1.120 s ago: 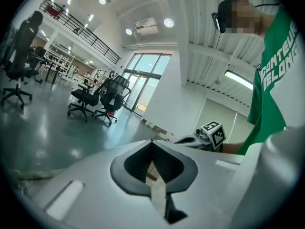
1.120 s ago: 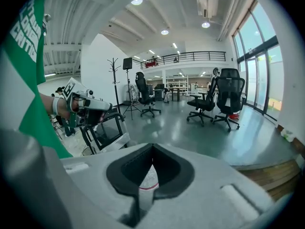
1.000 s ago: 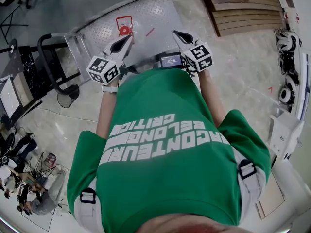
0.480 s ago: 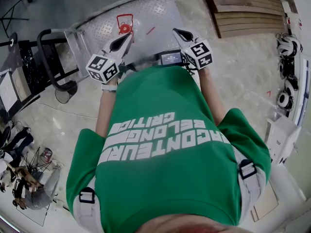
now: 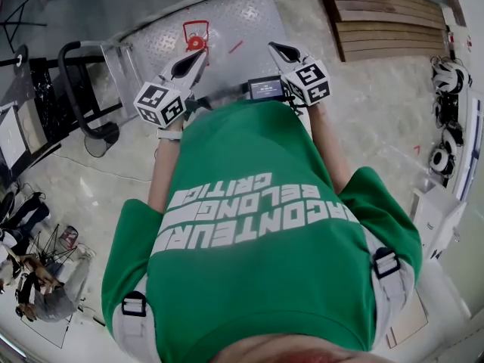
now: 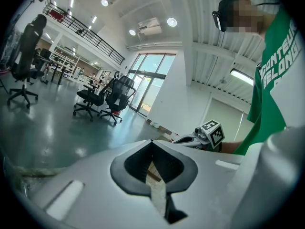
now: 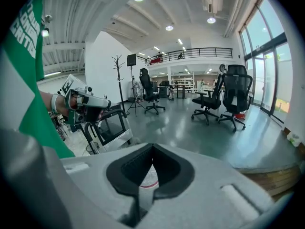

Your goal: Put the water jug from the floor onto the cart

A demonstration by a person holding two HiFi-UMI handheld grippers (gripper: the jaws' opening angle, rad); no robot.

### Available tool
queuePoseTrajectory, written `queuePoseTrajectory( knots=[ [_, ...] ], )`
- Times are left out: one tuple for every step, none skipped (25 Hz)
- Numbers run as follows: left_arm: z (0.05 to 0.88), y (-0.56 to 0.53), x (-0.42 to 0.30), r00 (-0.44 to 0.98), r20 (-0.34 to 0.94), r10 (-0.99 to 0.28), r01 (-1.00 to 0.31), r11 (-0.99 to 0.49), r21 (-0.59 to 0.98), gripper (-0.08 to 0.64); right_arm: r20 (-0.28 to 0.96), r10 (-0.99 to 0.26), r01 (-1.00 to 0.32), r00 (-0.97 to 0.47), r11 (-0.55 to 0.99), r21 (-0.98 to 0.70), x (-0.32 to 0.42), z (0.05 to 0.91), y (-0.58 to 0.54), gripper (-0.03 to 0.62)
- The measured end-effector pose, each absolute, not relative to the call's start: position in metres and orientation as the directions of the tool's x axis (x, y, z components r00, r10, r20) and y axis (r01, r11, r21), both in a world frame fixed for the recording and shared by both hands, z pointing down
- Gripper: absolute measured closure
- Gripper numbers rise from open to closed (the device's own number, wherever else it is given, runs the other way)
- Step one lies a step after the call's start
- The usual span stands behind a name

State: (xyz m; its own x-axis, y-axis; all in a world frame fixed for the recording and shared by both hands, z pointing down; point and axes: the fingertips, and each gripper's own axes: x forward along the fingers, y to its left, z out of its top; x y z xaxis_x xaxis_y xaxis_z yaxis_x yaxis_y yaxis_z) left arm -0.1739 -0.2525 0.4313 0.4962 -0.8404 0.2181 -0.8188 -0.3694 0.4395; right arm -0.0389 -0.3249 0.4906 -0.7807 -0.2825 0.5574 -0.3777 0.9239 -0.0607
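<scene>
You are holding the left claw (image 5: 193, 61) and the right claw (image 5: 281, 52) side by side in front of your green shirt (image 5: 257, 225), both pointing out over the grey tread-plate metal cart (image 5: 242, 21). The left claw is sitting clenched, pads meeting at the tip, nothing gripped; the right claw is sitting clenched too, also empty. The water jug with red cap and red handle (image 5: 195, 42) is showing on the cart's deck, just beyond the left claw's tip, apart from both claws; it is appearing to stand upright. The black tubular handle (image 5: 72, 89) is rising at the deck's left end. A small black screen unit (image 5: 265, 89) is sitting between the claws, close to your chest. A stack of brown wooden planks (image 5: 386, 21) is lying on the floor right of the cart, well apart from the jug.
</scene>
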Motion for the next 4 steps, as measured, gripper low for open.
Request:
queuePoseTrajectory(
  knots=[
    [0.4309, -0.2527, -0.1744, 0.495, 0.217, -0.841, -0.819, -0.368, 0.44, 0.549, 0.558, -0.282, -0.376, -0.78, 0.925, -0.059, -0.0392, 0.4907, -0.3256, 0.598],
    [0.4305, -0.2529, -0.1749, 0.493, 0.217, -0.842, -0.82, -0.367, 0.439, 0.549, 0.558, -0.283, -0.376, -0.78, 0.925, -0.056, -0.0394, 0.4907, -0.3265, 0.598],
    [0.4301, -0.253, -0.1754, 0.492, 0.216, -0.843, -0.821, -0.366, 0.439, 0.549, 0.557, -0.283, -0.375, -0.781, 0.925, -0.055, -0.0397, 0.4906, -0.3275, 0.598],
    [0.4297, -0.2531, -0.1759, 0.491, 0.216, -0.844, -0.821, -0.365, 0.438, 0.549, 0.557, -0.284, -0.375, -0.781, 0.925, -0.054, -0.04, 0.4903, -0.3283, 0.598]
  ],
)
